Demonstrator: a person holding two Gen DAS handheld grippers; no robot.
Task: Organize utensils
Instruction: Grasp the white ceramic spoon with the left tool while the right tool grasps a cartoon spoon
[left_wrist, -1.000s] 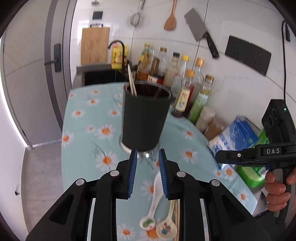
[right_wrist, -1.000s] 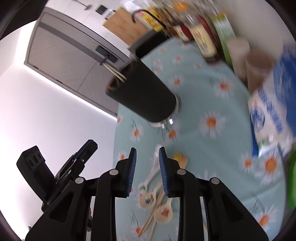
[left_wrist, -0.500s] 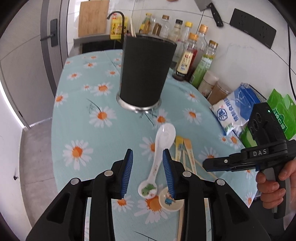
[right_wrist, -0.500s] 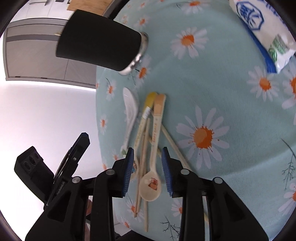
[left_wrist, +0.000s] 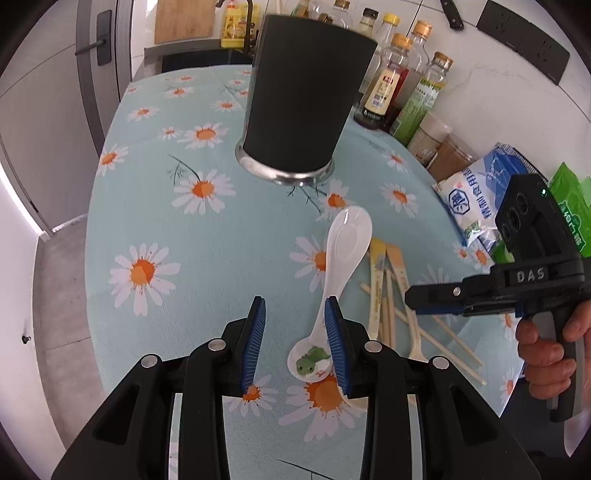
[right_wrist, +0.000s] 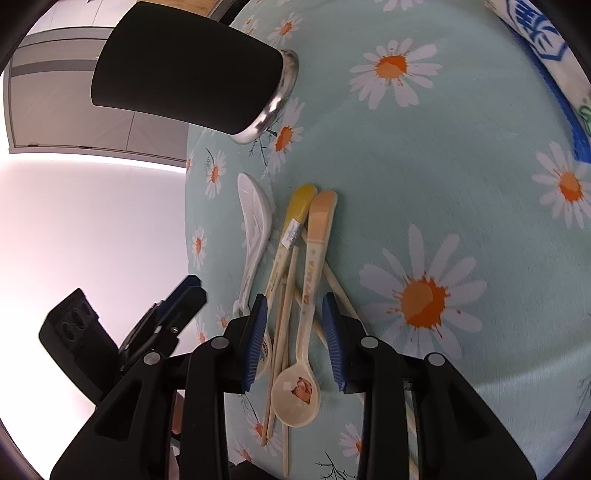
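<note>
1. Kitchen setting: desk (left_wrist: 155, 206) under a pale blue daisy-print cloth, tiled wall behind.
2. Left tongs (left_wrist: 294, 341): jaws parted, holding nothing, low over the white ceramic spoon (left_wrist: 341, 254), whose frog-printed end lies between the blue pads.
3. Right tongs (right_wrist: 294, 341): jaws parted, empty, straddling the beige cartoon spoon (right_wrist: 301, 354) amid loose wooden chopsticks (right_wrist: 282, 332); a yellow-tipped spoon (right_wrist: 291, 229) lies alongside.
4. Step judged: approach to pick-up. Next move calls for lowering and closing each pair on one handle only.
5. Black utensil holder (left_wrist: 303, 99): upright, steel-rimmed base, just beyond the pile.
6. Sauce bottles (left_wrist: 391, 85) at the rear.
</note>
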